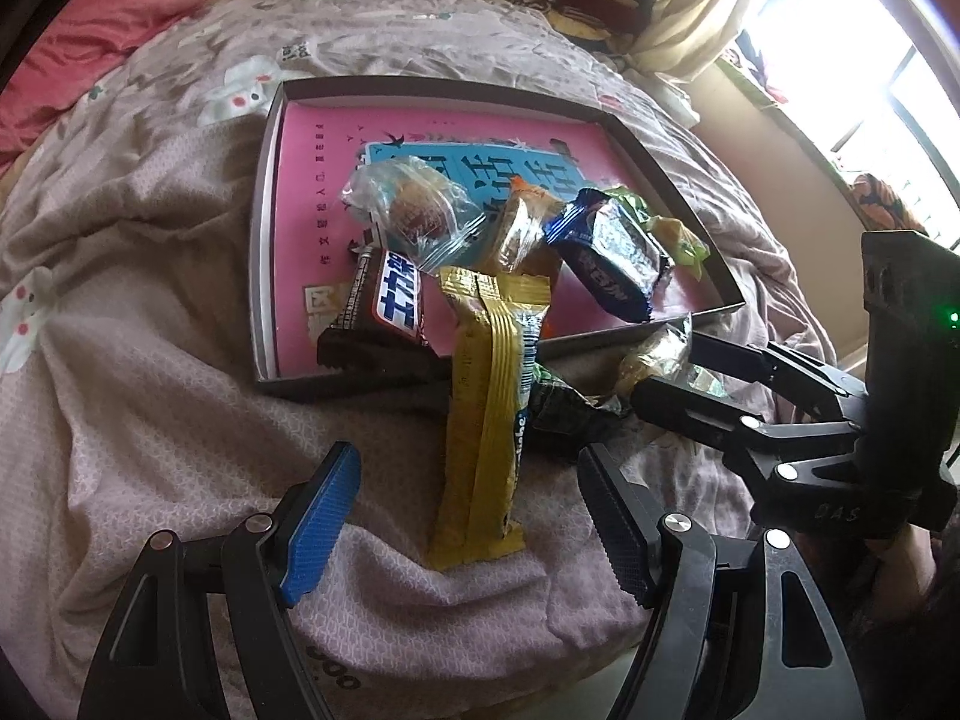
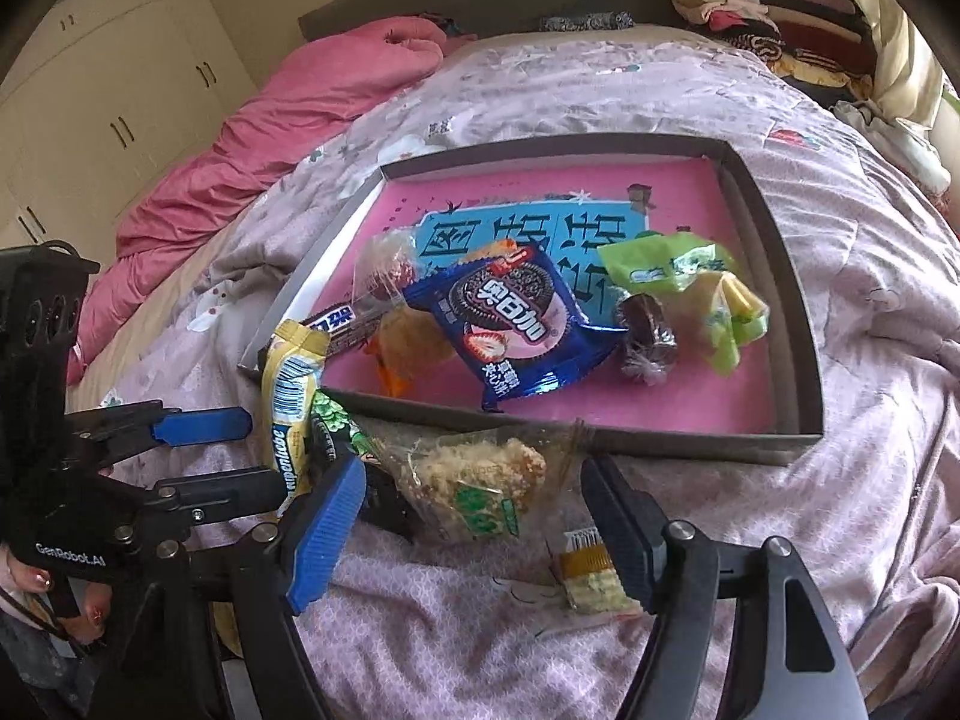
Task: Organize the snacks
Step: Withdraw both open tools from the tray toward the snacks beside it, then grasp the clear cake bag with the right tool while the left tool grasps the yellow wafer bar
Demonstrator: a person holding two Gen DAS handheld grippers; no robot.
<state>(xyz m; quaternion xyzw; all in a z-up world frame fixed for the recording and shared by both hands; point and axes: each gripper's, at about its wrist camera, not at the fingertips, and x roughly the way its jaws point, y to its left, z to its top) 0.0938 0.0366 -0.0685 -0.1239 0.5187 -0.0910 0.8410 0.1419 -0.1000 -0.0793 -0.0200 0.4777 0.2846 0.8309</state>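
A shallow box [image 1: 267, 210] [image 2: 807, 324] with a pink floor lies on the bed and holds several snacks: a blue Oreo pack [image 1: 612, 255] [image 2: 516, 324], a brown chocolate bar [image 1: 384, 312], a clear-wrapped round cake [image 1: 414, 213] and a green-wrapped snack [image 2: 684, 282]. A long yellow wafer pack [image 1: 486, 420] [image 2: 291, 402] leans over the box's near rim. My left gripper [image 1: 468, 522] is open around its lower end. My right gripper [image 2: 474, 528] is open around a clear-wrapped crispy snack [image 2: 480, 480] [image 1: 654, 360] outside the box.
A dark green pack [image 1: 558, 414] [image 2: 333, 426] lies between the wafer pack and the crispy snack. A small yellow packet [image 2: 591, 576] lies on the quilt. A pink blanket [image 2: 252, 138] is at the far left, piled clothes [image 2: 768, 12] at the far right.
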